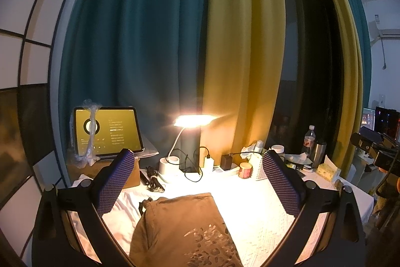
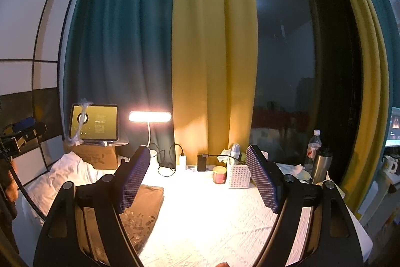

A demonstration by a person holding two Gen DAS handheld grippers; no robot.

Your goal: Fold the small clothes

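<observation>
A small brown garment with a shiny printed pattern lies folded on the white patterned tablecloth. My left gripper is open and empty, raised above the garment's far edge. In the right wrist view the garment lies at lower left, partly behind the left finger. My right gripper is open and empty, above the bare cloth to the garment's right. The right gripper also shows in the left wrist view at the far right edge.
A lit desk lamp, tablet on a cardboard box, cables, charger, a candle jar, white basket, water bottle and steel flask line the table's back. Crumpled white cloth lies at left.
</observation>
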